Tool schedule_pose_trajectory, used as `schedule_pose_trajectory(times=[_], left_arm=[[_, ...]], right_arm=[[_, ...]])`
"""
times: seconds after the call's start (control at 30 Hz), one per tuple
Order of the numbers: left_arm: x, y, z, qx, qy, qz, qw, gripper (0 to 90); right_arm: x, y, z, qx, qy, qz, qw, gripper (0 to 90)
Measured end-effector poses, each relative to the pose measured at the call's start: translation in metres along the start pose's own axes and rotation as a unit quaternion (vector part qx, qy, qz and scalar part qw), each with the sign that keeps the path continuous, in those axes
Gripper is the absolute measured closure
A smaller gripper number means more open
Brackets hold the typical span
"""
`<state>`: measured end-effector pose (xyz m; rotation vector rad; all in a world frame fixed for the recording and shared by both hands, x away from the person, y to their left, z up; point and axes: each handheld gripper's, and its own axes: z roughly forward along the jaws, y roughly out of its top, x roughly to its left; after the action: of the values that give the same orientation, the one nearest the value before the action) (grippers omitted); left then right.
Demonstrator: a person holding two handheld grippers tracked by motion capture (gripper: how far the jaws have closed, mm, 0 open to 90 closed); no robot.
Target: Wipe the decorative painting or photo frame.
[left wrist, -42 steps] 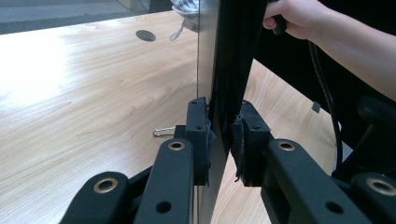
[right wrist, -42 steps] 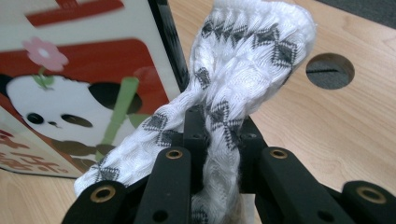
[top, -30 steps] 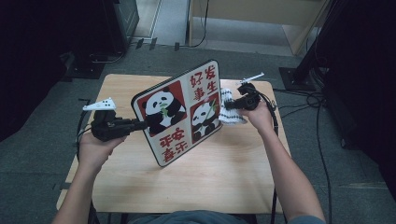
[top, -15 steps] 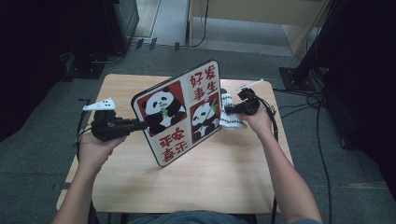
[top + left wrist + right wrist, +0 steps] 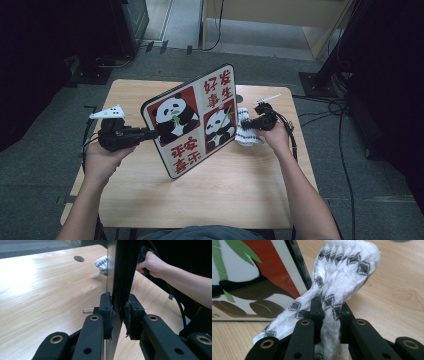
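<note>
High view — wood table [image 5: 240, 200] w/ cable hole, grey carpet [image 5: 45, 165].

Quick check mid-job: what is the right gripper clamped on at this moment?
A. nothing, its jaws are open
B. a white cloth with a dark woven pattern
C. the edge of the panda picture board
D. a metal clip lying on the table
B: in the right gripper view the right gripper has its jaws pinched on the white patterned cloth, beside the panda board.
</note>
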<state>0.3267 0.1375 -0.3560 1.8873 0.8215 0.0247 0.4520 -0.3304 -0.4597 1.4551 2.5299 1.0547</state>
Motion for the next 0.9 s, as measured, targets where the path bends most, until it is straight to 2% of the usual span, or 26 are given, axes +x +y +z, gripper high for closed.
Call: schedule_pose_trajectory(times=[0.13,0.27,0.43,0.63,0.8,0.9], left_arm=[[0.000,-0.001,0.000,0.000,0.000,0.000,1.0000,78.4],[0.000,-0.001,0.000,0.001,0.003,0.002,1.0000,78.3],[0.000,-0.001,-0.001,0.004,0.003,0.002,1.0000,78.2],[0.000,-0.001,-0.001,0.005,0.005,0.001,1.0000,78.0],[0.000,-0.001,-0.001,0.006,0.005,-0.002,1.0000,77.7],[0.000,-0.001,-0.001,0.006,0.006,-0.003,1.0000,77.3]], right_arm=[[-0.001,-0.002,0.003,0.005,-0.005,-0.006,1.0000,80.4],[-0.004,-0.007,0.007,0.017,-0.003,0.002,0.9998,80.3],[-0.010,-0.008,0.000,0.000,-0.006,0.015,0.9999,80.3],[-0.016,-0.008,-0.012,-0.016,-0.026,0.007,0.9995,80.2],[-0.022,-0.009,-0.023,-0.027,-0.052,0.009,0.9983,80.0],[-0.027,-0.011,-0.028,-0.033,-0.055,0.017,0.9978,80.0]])
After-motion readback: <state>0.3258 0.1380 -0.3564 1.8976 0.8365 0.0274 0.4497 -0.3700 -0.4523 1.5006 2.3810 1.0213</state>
